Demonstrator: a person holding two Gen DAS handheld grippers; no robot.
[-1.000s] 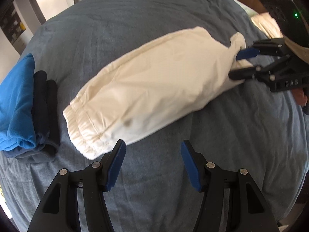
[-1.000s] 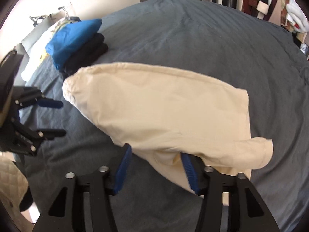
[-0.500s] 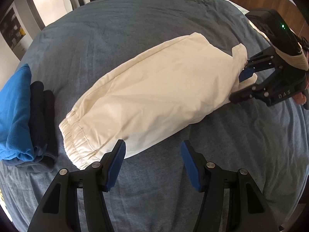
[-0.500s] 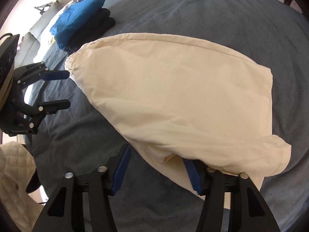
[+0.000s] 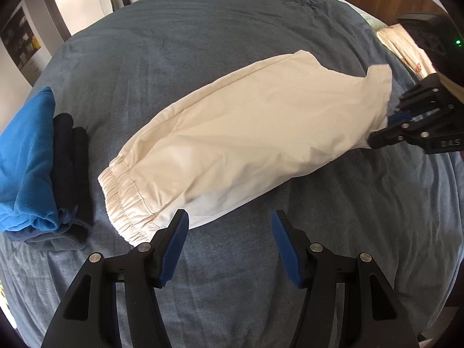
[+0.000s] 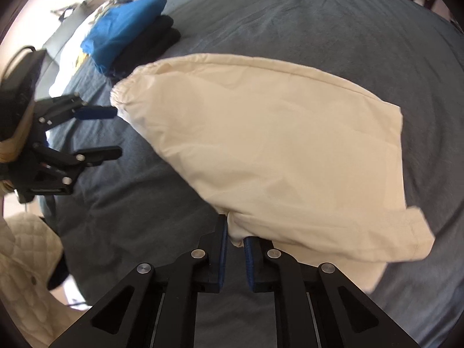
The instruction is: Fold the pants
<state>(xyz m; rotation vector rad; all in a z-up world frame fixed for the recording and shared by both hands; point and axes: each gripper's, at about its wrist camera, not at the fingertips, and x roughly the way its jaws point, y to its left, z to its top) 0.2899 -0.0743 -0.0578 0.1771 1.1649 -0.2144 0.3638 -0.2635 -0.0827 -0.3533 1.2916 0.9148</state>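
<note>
Cream pants (image 5: pixel 240 142) lie folded lengthwise on the blue-grey bed cover (image 5: pixel 203 43), elastic waistband (image 5: pixel 127 200) toward my left gripper. My left gripper (image 5: pixel 229 240) is open and empty, just short of the waistband end. It also shows in the right wrist view (image 6: pixel 113 132), open beside the waistband. My right gripper (image 6: pixel 235 239) is shut on the near edge of the pants (image 6: pixel 275 159) at the leg end. In the left wrist view it (image 5: pixel 388 129) grips that far end.
A stack of folded clothes, blue on top of dark ones (image 5: pixel 32 159), sits on the bed beside the waistband; it also shows in the right wrist view (image 6: pixel 130 29). A quilted cream sleeve (image 6: pixel 26 264) is at lower left.
My right gripper has closed onto the leg-end edge of the pants. My left gripper stays open and has moved closer to the waistband.
</note>
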